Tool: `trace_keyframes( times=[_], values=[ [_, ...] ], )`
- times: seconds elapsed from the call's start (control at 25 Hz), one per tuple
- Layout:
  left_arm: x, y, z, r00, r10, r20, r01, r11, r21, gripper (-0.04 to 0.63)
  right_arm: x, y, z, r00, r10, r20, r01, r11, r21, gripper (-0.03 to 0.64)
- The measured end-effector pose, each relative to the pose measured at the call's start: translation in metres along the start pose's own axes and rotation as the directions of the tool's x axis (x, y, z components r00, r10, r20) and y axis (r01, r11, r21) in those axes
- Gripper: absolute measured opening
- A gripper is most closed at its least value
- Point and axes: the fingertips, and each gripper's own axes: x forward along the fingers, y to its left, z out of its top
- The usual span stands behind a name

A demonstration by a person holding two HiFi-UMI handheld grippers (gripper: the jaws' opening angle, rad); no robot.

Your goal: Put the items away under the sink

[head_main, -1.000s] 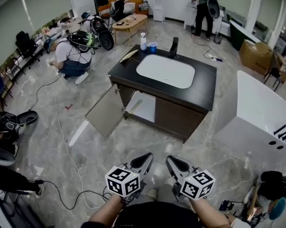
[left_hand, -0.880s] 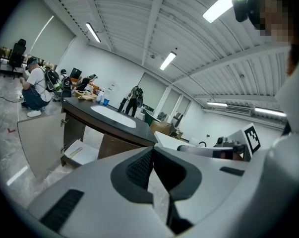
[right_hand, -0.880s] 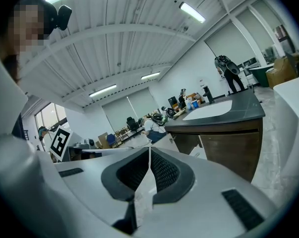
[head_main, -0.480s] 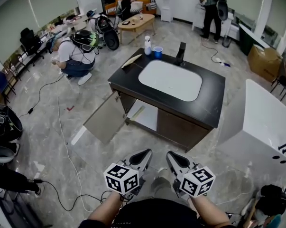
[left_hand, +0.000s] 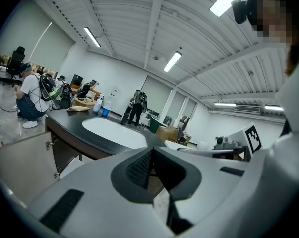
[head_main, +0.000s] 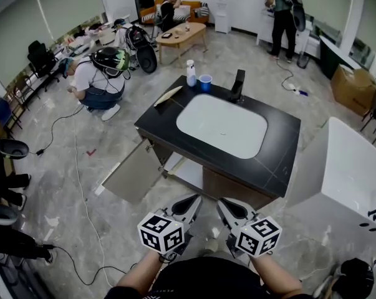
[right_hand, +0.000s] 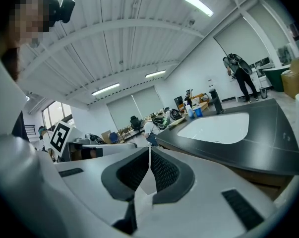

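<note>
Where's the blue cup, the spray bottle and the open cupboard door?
blue cup (head_main: 205, 82): head view, on its side wall, at the counter's far edge.
spray bottle (head_main: 191, 76): head view, on the bottle's body.
open cupboard door (head_main: 128, 174): head view, on the middle of the door panel.

Right gripper fingers closed together, empty, facing the sink.

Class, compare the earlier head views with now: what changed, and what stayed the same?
The person has stepped closer to the sink cabinet. Nothing grasped or released: the left hand-held gripper and right hand-held gripper stay shut, empty. The cabinet door stays open; bottle and blue cup unmoved.
</note>
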Motion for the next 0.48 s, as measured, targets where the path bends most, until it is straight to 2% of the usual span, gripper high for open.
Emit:
trace_keyframes(
  times=[0.36,0.48],
  values=[
    [0.047,0.016,0.024,0.999,-0.042,0.003,0.042,0.999,-0.017,0.007,0.026,-0.046,0.024,1.000,-0.016,-0.006,0.016,1.000,0.006,0.038],
    [0.056,0.021,0.033,0.999,-0.034,0.014,0.034,0.999,-0.008,0.007,0.033,-0.060,0.030,1.000,-0.028,-0.006,0.029,0.999,0.019,0.038]
  ],
)
